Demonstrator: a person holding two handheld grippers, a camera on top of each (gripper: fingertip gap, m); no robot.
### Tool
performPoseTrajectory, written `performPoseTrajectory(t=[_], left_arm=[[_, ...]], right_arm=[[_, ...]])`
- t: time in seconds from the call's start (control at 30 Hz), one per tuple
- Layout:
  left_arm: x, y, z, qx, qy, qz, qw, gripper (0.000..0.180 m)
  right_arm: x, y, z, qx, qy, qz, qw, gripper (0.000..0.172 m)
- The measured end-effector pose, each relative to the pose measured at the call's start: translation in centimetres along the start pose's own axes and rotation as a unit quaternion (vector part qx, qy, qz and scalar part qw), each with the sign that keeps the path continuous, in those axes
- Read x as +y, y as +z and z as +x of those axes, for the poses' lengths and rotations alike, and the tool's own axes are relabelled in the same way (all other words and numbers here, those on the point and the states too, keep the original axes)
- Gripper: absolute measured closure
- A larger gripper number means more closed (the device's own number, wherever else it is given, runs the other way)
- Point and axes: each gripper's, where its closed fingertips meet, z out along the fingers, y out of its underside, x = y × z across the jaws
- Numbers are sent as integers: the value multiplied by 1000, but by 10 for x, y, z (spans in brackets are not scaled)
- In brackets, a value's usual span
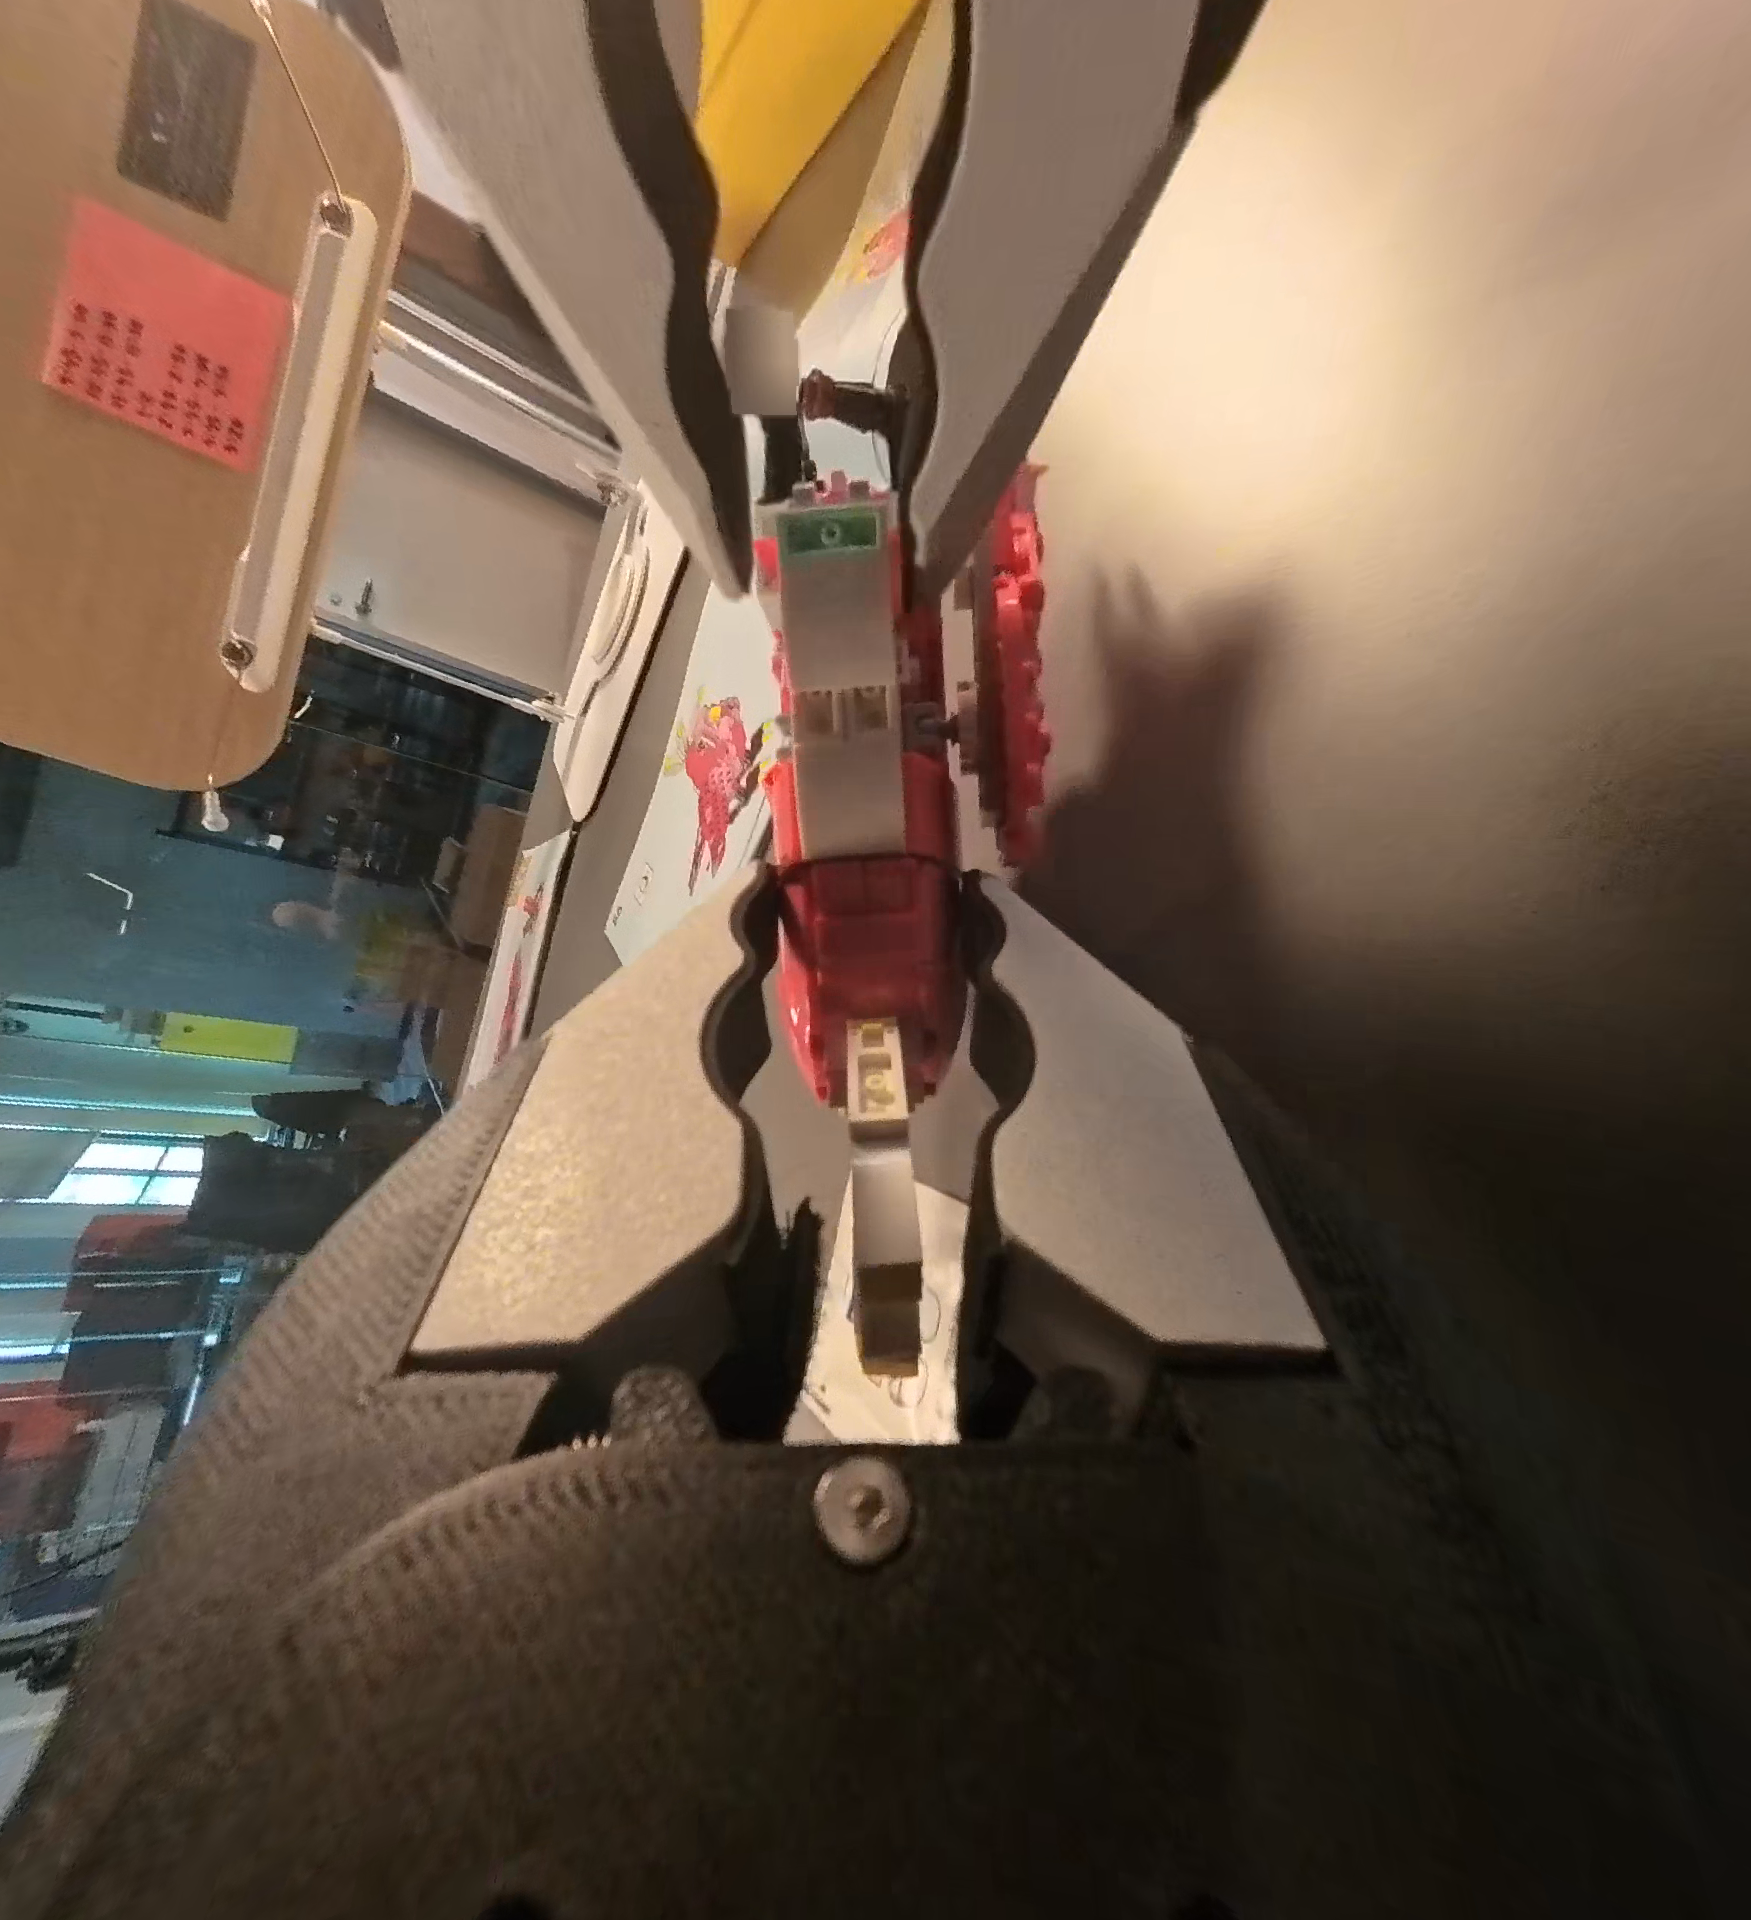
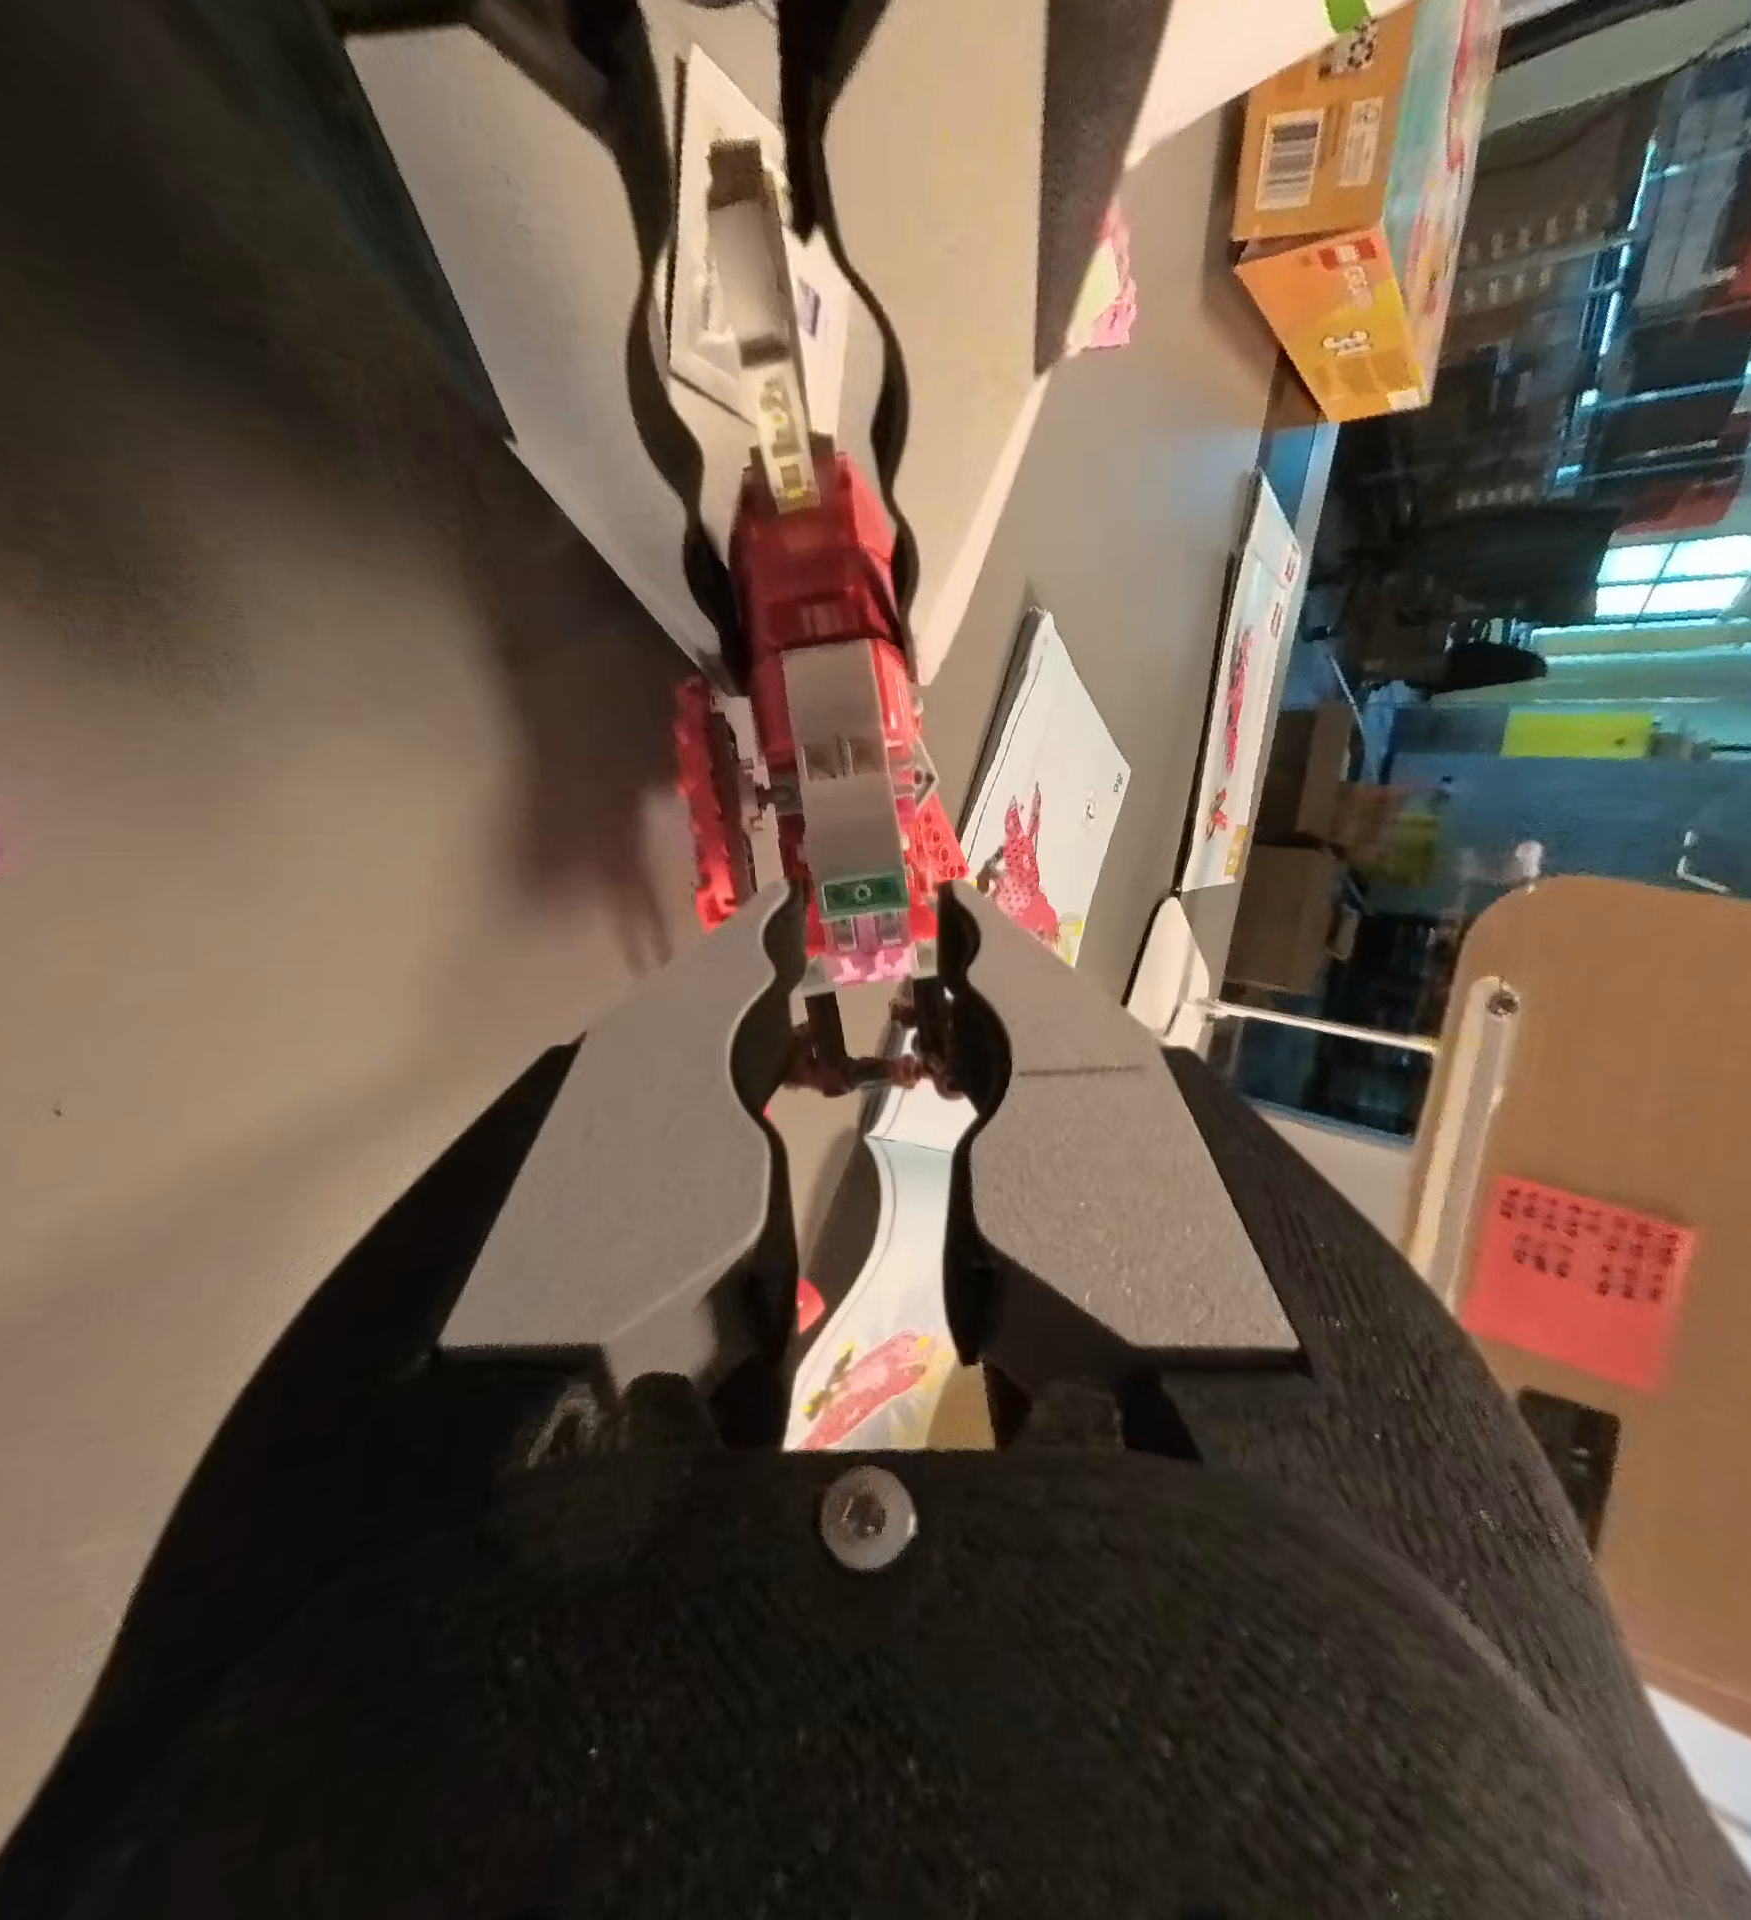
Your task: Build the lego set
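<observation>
- Left wrist view has the red and grey brick model dead centre, held up in the air between both grippers, with the grey worktop behind it.
- Its red end sits in the left hand-held gripper, fingers partly closed and both dark pads pressed against the red sides. A tan and grey strip of the model runs back between the fingers.
- Right hand-held gripper comes at the opposite end, the one with the little green tile and pink bricks. Its fingers are closed partway around that end, but whether the pads actually press on it I can't tell.
- Dark red thin bits of the model hang between the right fingers.
- A red toothed disc sticks off one side of the model.
- Instruction sheets with red drawings lie on the worktop nearby, and a yellow and orange box sits farther off.
- A brown board with a pink note is off to the side.
</observation>
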Motion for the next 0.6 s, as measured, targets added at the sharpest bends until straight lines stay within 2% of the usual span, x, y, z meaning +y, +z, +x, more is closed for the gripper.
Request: performPoseTrajectory(t=[0.17, 0.27, 0.3, 0.37, 0.5, 0.6], left_arm=[[-10, -4, -4, -14, -4, 24, 1000, 147], [-10, -5, -6, -20, -1, 28, 999, 147], [-11, -6, -8, -28, -3, 32, 999, 144], [-13, -8, -14, -43, -7, 37, 998, 127], [-13, -9, -16, -62, 23, 34, 997, 123], [-16, -13, -22, -79, 32, 46, 995, 110]], right_arm=[[1, 5, 1, 15, -66, -28, 997, 152], [1, 6, -1, 15, -74, -34, 997, 157], [2, 5, 0, 18, -73, -34, 997, 157], [8, 5, -1, 14, -72, -47, 996, 157], [15, 4, -1, 24, -69, -57, 996, 157], [21, 1, 4, 38, -60, -67, 995, 157]])
